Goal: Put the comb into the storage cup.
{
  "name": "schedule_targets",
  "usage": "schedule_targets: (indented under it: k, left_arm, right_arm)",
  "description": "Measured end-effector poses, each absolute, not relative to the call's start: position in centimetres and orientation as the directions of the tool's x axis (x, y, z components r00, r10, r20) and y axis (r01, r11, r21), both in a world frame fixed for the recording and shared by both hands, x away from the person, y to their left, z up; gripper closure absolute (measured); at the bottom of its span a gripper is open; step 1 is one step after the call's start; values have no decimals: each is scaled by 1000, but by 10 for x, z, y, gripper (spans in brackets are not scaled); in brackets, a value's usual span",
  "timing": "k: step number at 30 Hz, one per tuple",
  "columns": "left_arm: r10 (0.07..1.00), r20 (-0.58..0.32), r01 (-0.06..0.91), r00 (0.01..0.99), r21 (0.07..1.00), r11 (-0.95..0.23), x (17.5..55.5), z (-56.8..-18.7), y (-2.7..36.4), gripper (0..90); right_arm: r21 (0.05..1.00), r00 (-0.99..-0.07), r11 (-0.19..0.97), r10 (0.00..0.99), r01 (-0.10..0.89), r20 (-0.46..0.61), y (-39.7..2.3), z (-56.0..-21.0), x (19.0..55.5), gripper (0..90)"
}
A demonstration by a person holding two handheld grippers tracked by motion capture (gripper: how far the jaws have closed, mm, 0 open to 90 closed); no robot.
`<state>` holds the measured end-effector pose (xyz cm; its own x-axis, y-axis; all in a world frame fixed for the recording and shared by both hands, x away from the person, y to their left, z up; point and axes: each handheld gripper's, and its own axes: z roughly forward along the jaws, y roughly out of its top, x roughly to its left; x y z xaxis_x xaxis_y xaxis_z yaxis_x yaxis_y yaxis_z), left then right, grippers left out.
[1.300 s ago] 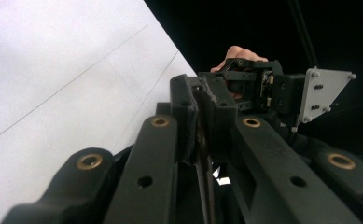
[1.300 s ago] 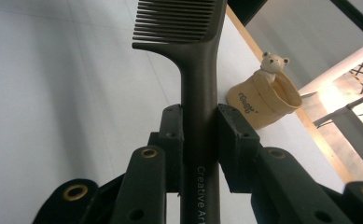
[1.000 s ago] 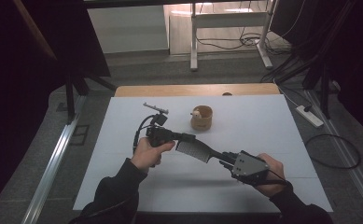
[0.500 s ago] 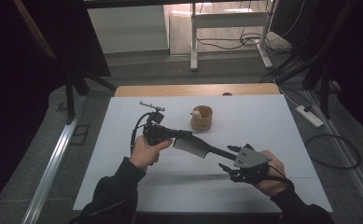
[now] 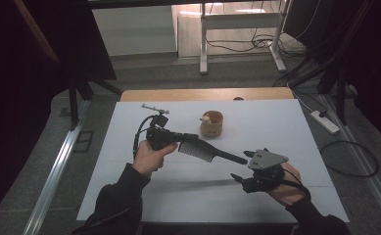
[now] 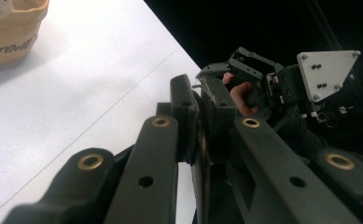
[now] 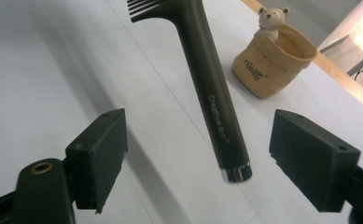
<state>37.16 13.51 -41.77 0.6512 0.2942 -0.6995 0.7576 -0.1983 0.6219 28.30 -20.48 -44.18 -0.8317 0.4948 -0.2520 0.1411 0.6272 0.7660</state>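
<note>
A black comb (image 5: 208,152) hangs level above the white table (image 5: 276,122). My left gripper (image 5: 184,142) is shut on the comb's toothed head, which shows pinched edge-on between the jaws of this gripper (image 6: 198,100) in the left gripper view. The round handle (image 7: 215,105) points at my right gripper (image 5: 241,165). The jaws of that right gripper (image 7: 202,158) have just been opening. They stand wide on either side of the handle's metal-capped end, with neither pad touching it.
A tan cup (image 5: 211,123) with a small bear figure (image 7: 271,18) on its rim stands behind the comb, also seen in the left gripper view (image 6: 11,32). A power strip (image 5: 323,121) and cables lie on the floor at the right.
The right gripper was shut on the comb's handle; its jaws have spread and let go, and it has drawn back a little. The left gripper keeps its hold on the comb.
</note>
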Motion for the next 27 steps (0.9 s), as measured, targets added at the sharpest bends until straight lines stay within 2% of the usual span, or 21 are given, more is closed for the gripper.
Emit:
schedule_targets:
  k: [10,16,27]
  left_arm:
    - [293,-676,735,676,646,-207,370,-412,138,836]
    - [299,-669,730,681,652,-206,369,-412,140,836]
    - [325,-655,725,682,663,-187,370,-409,150,836]
  right_arm:
    - [762,-825,622,517,182,-226,-208,-443,283,95]
    - [765,-815,614,535,194,-223,-213,-442,282,64]
    - [763,-811,589,565,266,-153,-222,-443,283,21]
